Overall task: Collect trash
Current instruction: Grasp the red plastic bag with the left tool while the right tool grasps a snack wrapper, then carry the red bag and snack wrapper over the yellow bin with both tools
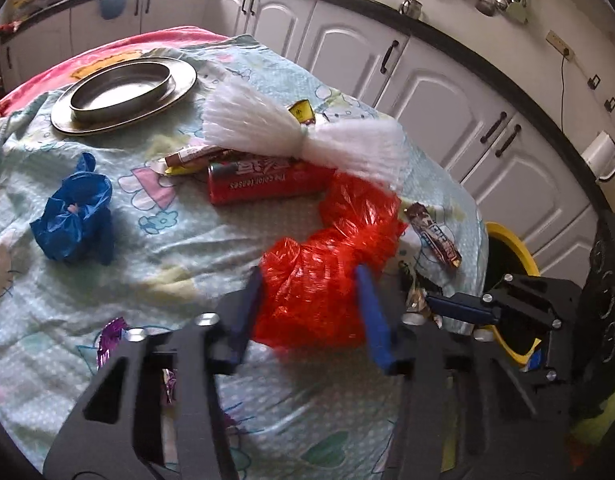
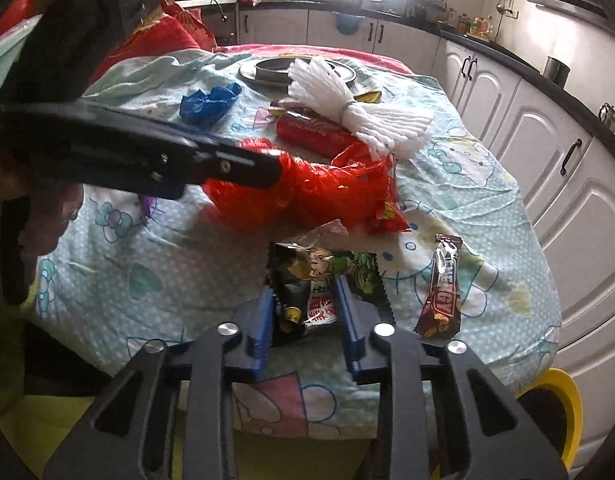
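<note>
In the left wrist view, the left gripper (image 1: 309, 304) has its two blue fingers (image 1: 371, 316) on both sides of a crumpled red plastic bag (image 1: 327, 264). The bag is shiny, thin and wrinkled, and it fills the gap between the fingers, so they are closed on it. It lies on the counter (image 1: 179, 240), which is covered with a light green cartoon cloth. Behind the bag lies a red can (image 1: 263, 184) on its side, and a white foam net (image 1: 291, 132) rests partly over it. A crumpled blue bag (image 1: 73, 220) is well apart, to the left. A brown snack bar wrapper (image 1: 433, 236) lies near the counter edge, at the right of the red bag. A metal plate (image 1: 123, 92) stands at the far side. The right gripper (image 1: 459, 308) shows at the right edge, and below it is a bin with a yellow rim (image 1: 515, 248).

In the right wrist view, the right gripper (image 2: 305, 308) holds a dark snack packet (image 2: 315, 280) with cartoon figures printed on it. The fingers (image 2: 349, 312) are pressed on both sides of the packet, only partly apart. The packet is at the near edge of the counter (image 2: 147, 280). The brown wrapper (image 2: 441, 284) lies just beside it at the right. The red bag (image 2: 327, 188) is further back, with the left gripper (image 2: 243, 166) at it. The yellow rim (image 2: 563, 392) shows low at the right, beside the counter.
</note>
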